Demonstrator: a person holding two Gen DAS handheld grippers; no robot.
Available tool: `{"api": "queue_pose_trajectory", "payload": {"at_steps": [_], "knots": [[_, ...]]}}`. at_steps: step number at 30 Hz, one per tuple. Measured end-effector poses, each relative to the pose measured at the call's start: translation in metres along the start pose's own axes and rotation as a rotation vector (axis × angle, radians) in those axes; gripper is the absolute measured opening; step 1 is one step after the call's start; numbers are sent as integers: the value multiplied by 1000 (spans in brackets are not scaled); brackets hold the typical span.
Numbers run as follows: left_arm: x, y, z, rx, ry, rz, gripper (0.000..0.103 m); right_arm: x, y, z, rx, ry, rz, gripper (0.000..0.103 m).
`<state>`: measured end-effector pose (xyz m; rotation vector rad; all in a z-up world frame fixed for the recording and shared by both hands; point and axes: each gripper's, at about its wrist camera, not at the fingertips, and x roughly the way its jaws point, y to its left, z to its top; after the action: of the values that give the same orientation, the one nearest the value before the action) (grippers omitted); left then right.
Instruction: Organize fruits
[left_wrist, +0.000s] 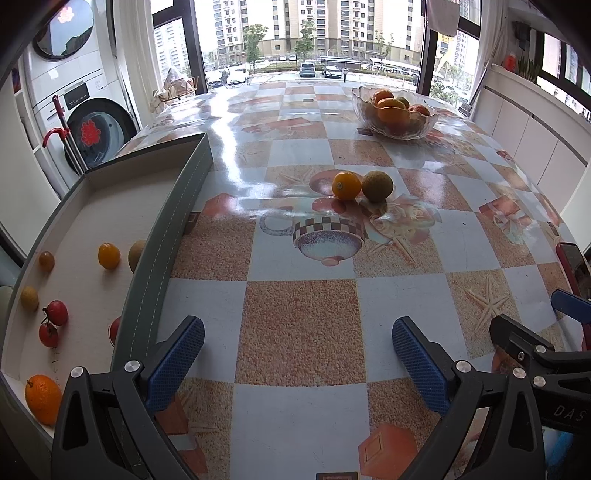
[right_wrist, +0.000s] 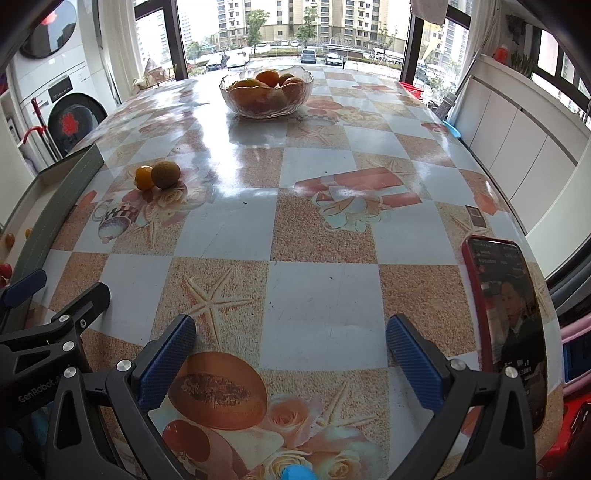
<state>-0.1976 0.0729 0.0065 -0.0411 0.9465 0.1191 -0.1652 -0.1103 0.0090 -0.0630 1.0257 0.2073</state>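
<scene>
— Both claws first: the left gripper hangs low over the table with its blue fingers spread wide and nothing between them. Same for the right gripper, jaws parted, bare checked cloth in the gap.

— And the fruit?

— Two loose pieces sit mid-table, touching each other: a small orange fruit on the left and a dull brown-green fruit on its right. From the right wrist view they lie far off to the left, the orange one partly behind the brown one.

— Anything already sorted?

— A grey tray lies along the table's left side, just beside the left gripper. Inside it: a yellow-orange fruit, two red tomatoes on a stem, a bigger orange at the near end, plus a few small brownish ones along the far wall (kinds too small to tell).

— And the bowl?

— A glass bowl stands at the far end of the table, well apart from the loose pair, heaped with oranges. In the right wrist view it sits straight ahead.

— Anything else on the table?

— A red-cased phone with its screen lit, near the right edge, just beside the right gripper.
</scene>
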Motion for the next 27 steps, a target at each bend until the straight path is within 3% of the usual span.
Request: {"api": "queue_pose_trajectory", "payload": {"at_steps": [2, 7, 12, 16, 18, 20, 27], "knots": [[-5, 2, 1, -7, -5, -1, 102, 0, -1, 14, 3, -7, 72, 103], [-32, 23, 13, -64, -73, -37, 102, 16, 22, 59, -62, -30, 135, 99], [-43, 36, 32, -27, -86, -28, 102, 42, 66, 84, -195, -24, 211, 73], [-38, 37, 47, 1, -75, -39, 102, 53, 85, 90, -259, -38, 204, 64], [-34, 34, 56, 25, -67, -44, 102, 52, 85, 91, -258, -41, 246, 40], [-28, 30, 63, 42, -60, -54, 102, 51, 79, 91, -238, -31, 254, 28], [10, 2, 86, 92, -27, -76, 102, 33, 18, 76, -55, -21, 222, 28]]}}
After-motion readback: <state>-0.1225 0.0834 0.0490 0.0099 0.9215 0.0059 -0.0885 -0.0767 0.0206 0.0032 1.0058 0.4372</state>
